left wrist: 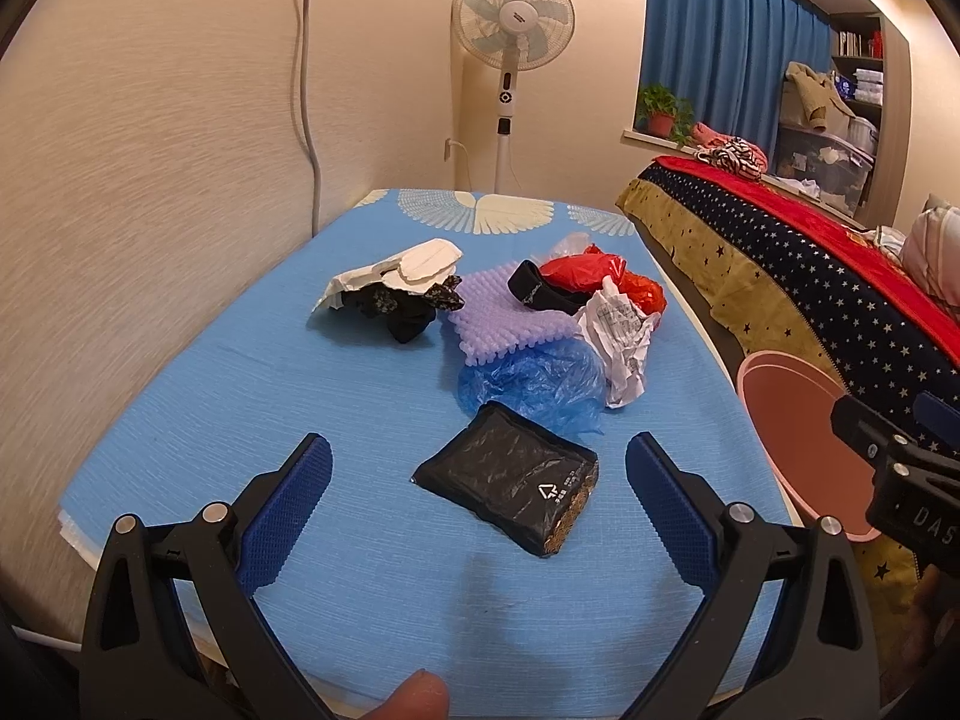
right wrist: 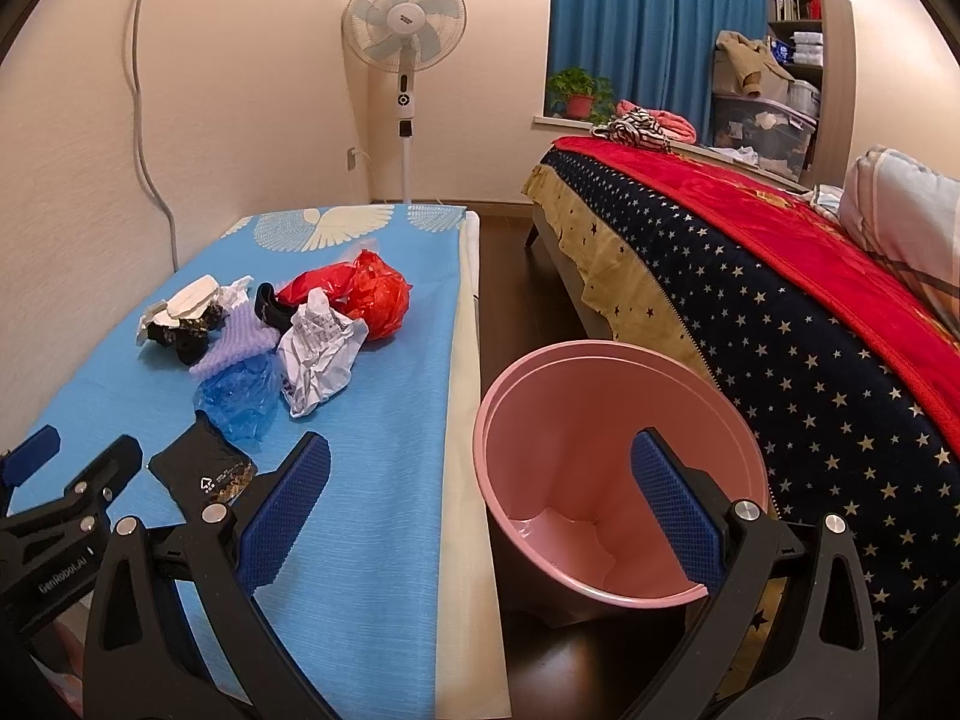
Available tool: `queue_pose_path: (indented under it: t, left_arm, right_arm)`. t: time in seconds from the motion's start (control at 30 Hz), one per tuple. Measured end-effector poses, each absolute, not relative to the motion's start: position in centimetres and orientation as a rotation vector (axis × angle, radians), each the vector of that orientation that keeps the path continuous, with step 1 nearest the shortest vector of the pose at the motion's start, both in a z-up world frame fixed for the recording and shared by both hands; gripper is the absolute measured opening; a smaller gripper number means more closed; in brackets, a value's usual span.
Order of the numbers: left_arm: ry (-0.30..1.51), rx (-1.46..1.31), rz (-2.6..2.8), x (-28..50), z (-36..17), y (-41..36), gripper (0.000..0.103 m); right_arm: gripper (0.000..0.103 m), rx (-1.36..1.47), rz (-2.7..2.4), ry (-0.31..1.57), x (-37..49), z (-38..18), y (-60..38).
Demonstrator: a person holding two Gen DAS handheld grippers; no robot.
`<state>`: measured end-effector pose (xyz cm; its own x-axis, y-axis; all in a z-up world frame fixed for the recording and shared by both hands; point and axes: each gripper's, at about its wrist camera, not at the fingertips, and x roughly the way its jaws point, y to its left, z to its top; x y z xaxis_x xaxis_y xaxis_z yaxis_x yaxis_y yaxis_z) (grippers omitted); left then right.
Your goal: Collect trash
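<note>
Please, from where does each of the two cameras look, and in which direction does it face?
Left wrist: sits on the left gripper, above the blue table, facing the black packet; a fingertip shows below.
Right wrist: sits on the right gripper, facing the table edge and the pink bin; its open fingers show.
Shared: the black packet, trash pile, bin, fan.

Black packet (left wrist: 507, 489), flat, nearest on blue cloth. Behind, touching in a heap: blue film (left wrist: 531, 384), crumpled printed paper (left wrist: 621, 336), red bag (left wrist: 600, 279), lilac foam (left wrist: 498, 315). Pink bin (right wrist: 618, 474), empty, tilted, on floor.
</note>
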<state>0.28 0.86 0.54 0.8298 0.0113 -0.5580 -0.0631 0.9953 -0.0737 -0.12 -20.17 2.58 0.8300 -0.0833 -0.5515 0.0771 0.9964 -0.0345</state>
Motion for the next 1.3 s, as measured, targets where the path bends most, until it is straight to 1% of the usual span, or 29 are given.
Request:
queue_pose_path:
  t: [0.87,1.03,1.1,1.2,1.3]
  left_arm:
    - [0.621,-0.116,0.044,0.4,0.0,0.8,0.095]
    - [0.644,-0.129,0.045,0.9,-0.5,0.7,0.095]
    - [0.659,-0.139,0.038,1.3,-0.8,0.7,0.095]
    - [0.69,-0.155,0.039,2.2,-1.5,0.6,0.095]
    - [0.721,-0.173,0.031,3.2,-2.1,0.2,0.095]
  right_arm:
    - [0.098,0.019,-0.069,0.583,-0.1,2.9,-20.4]
    - [0.087,0.04,-0.057,0.596,0.6,2.7,-20.7]
    - [0.08,0.053,-0.052,0.6,0.9,2.6,-20.9]
    - [0.076,0.078,-0.048,0.603,1.4,2.7,-21.4]
    - [0.076,0.094,-0.052,0.609,1.7,2.5,-21.8]
